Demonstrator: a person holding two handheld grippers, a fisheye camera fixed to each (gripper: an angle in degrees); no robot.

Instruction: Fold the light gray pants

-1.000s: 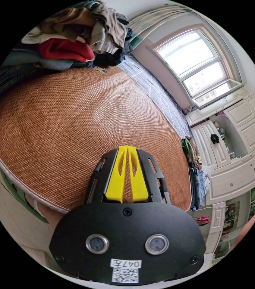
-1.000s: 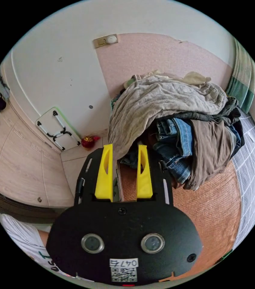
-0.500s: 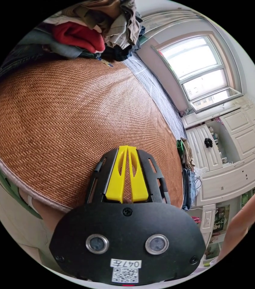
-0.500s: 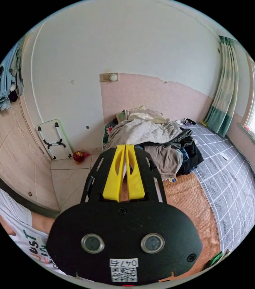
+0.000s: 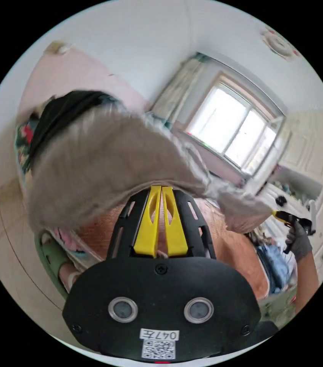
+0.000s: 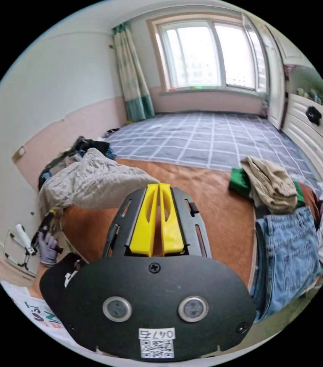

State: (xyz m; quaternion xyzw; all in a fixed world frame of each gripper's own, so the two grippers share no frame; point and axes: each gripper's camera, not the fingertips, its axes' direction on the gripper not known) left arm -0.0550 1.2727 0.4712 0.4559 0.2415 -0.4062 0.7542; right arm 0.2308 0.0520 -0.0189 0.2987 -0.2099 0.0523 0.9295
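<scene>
Just ahead of both pairs of fingers, holding the light gray pants (image 5: 108, 164) up off the brown woven mat (image 6: 215, 214) on the bed. Clenching the left gripper (image 5: 161, 189) on the blurred near edge of the cloth, fingers pressed together. Gripping the opposite corner with the right gripper (image 6: 159, 186), likewise clenched. Off to the right of the right fingers, folded jeans (image 6: 287, 248) and a tan garment (image 6: 272, 183) at the mat's edge.

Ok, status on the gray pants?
Left gripper and right gripper tongs shut, each pinching the light gray pants. Pants lifted, stretched between them above the woven mat. Folded clothes sit aside, clear of the work.
</scene>
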